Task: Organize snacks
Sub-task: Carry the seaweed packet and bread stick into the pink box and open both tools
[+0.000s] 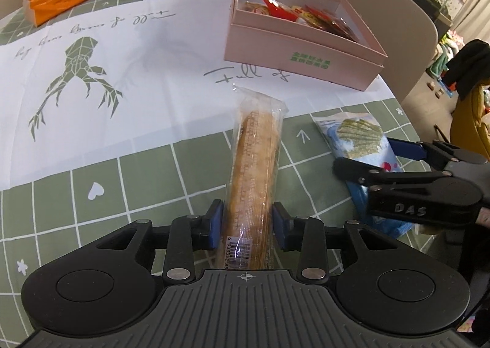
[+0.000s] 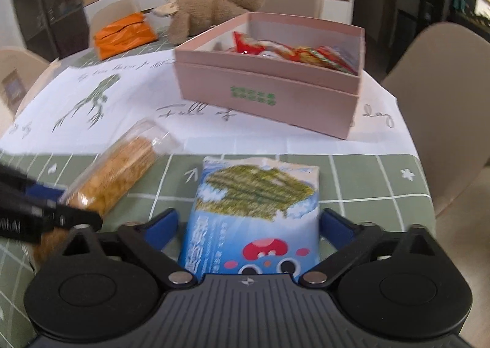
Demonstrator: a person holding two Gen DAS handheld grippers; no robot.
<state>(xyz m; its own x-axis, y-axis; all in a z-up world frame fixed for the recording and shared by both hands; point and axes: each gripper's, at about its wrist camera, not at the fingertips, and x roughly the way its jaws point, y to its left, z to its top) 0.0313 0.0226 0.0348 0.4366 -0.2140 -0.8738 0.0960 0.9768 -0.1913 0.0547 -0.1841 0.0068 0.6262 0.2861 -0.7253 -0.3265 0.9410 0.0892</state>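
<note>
- While both grippers are working low over the green checked tablecloth (image 1: pixel 147 182), the left gripper (image 1: pixel 247 224) is straddling a long clear-wrapped biscuit stick (image 1: pixel 256 161), its blue pads sitting right against the wrapper on either side near the barcode end; whether they are truly pressing is hard to tell.
- Lying flat on the cloth, the biscuit stick is pointing away from the left wrist camera toward the pink box (image 1: pixel 306 51).
- Seen from its own camera, the right gripper (image 2: pixel 248 225) is standing fairly wide around a blue seaweed snack packet (image 2: pixel 254 210), with the right pad just beside the packet's edge and the left pad showing a small gap.
- That packet is lying on the cloth near the table edge, just to the right of the biscuit stick and apart from it.
- Beyond both snacks, the pink box is sitting open on a white printed paper sheet (image 1: pixel 122 51), and red and orange wrapped snacks (image 1: pixel 309 16) are lying inside it.
- Farther back, a brown plush toy (image 2: pixel 214 8) and an orange bag (image 2: pixel 125 34) are resting on the table.
</note>
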